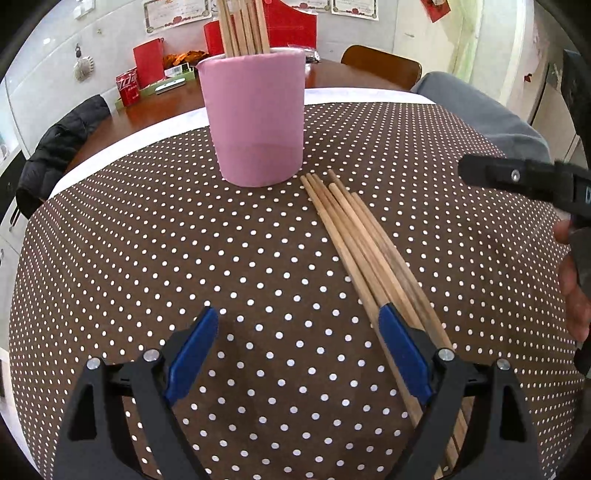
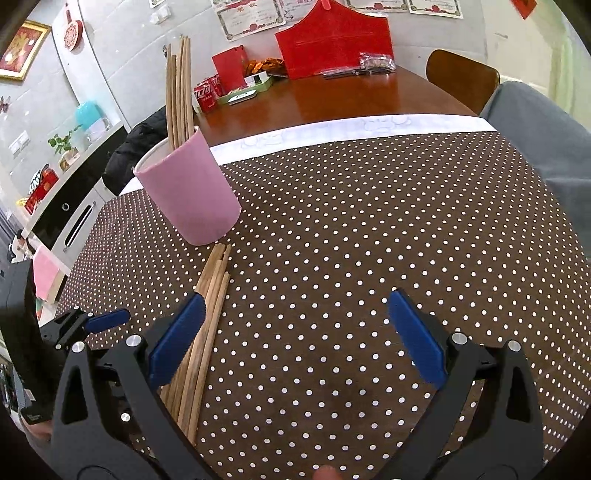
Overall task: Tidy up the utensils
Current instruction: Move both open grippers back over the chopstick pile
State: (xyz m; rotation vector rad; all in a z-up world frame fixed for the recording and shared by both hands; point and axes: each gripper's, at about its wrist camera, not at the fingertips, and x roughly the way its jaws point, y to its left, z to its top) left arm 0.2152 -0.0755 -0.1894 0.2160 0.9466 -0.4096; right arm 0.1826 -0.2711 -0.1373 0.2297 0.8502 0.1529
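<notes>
A pink cup (image 1: pixel 255 118) stands upright on the brown polka-dot cloth (image 1: pixel 184 240) with several wooden chopsticks (image 1: pixel 242 26) upright in it. It also shows in the right wrist view (image 2: pixel 192 192). A bundle of several loose chopsticks (image 1: pixel 365 254) lies on the cloth in front of the cup, and shows in the right wrist view (image 2: pixel 207 325). My left gripper (image 1: pixel 299 350) is open and empty; its right finger sits over the bundle's near end. My right gripper (image 2: pixel 295 332) is open and empty, its left finger over the bundle. The right gripper also shows in the left wrist view, at the right edge (image 1: pixel 517 181).
Behind the cloth lies a bare wooden table (image 2: pixel 351 96) with red boxes (image 2: pixel 332 44), a red can (image 1: pixel 127 86) and a green tray. A black jacket (image 1: pixel 59 144) hangs at the left. A wooden chair (image 2: pixel 461 77) and a grey sleeve (image 2: pixel 546 140) are at the right.
</notes>
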